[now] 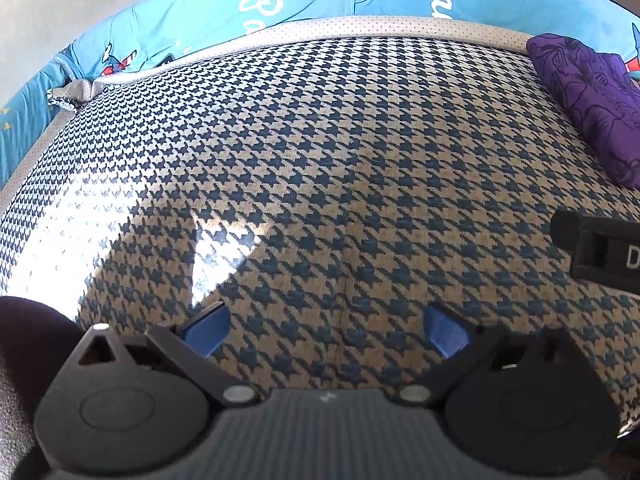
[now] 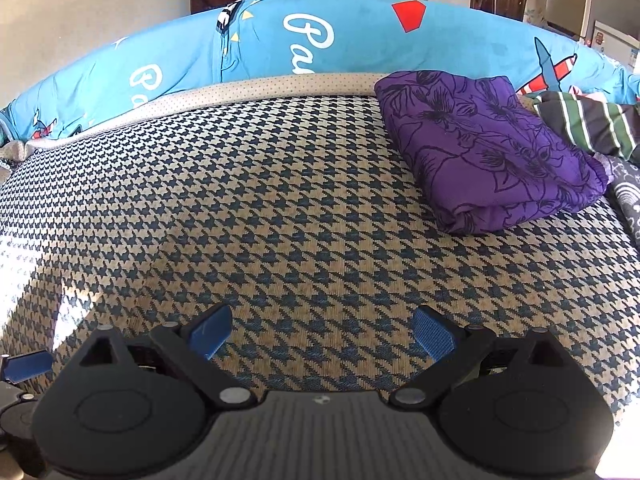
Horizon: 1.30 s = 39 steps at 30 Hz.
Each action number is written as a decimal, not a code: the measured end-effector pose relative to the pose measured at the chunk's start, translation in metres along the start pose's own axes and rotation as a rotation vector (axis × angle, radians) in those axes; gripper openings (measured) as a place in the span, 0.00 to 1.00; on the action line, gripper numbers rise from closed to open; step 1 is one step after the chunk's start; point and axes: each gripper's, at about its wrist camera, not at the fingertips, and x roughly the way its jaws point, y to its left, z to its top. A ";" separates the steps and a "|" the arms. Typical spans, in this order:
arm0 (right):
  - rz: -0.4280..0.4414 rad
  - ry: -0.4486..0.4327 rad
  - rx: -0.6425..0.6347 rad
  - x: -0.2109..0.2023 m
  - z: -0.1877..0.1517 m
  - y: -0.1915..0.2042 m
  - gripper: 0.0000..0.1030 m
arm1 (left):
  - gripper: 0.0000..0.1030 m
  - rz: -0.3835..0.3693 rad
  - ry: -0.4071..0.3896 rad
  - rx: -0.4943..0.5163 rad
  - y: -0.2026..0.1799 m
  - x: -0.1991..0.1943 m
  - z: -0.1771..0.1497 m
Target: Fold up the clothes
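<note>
1. Left hand-held gripper (image 1: 326, 330): blue pads spread wide, nothing between them. It hangs low over the bare houndstooth bed cover (image 1: 320, 168). I read that as a neutral pose, not lined up on any garment.
2. Right hand-held gripper (image 2: 322, 334): same story, jaws wide apart, holding nothing, over the same bare patch of cover. Its black body shows at the right edge of the left wrist view, so the two sit side by side and close.
3. Task item in reach: purple floral garment (image 2: 488, 148). It lies on the bed ahead and to the right of the right gripper, well apart from both grippers, near the far edge of the cover, just in front of the blue printed quilt roll (image 2: 320, 40).
4. Its look: a compact folded bundle, several layers thick, rolled fold edge facing me, top face fairly flat with a few soft creases. Thin, slippery-looking fabric by my judgement; layers may slide if nudged.
5. Why there, I'd guess: parked to the side as a folded stack, leaving the middle of the bed free as work area.
6. Beyond it, at the right edge: a striped garment (image 2: 592, 124) in green, white and dark, crumpled rather than folded, plus a dark patterned cloth (image 2: 630, 196) half cut off by the frame.
7. Stage: fits either between garments or a finished run; I can't tell which.
</note>
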 end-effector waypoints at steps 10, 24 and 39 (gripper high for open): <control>0.017 -0.018 0.008 -0.001 0.003 -0.001 0.94 | 1.00 0.006 0.004 -0.010 0.001 0.000 0.002; 0.072 -0.011 -0.033 0.003 0.002 0.020 0.94 | 1.00 0.008 0.053 -0.077 0.019 0.004 -0.001; 0.113 -0.018 -0.060 0.002 0.004 0.034 0.94 | 1.00 0.017 0.052 -0.089 0.024 0.003 -0.001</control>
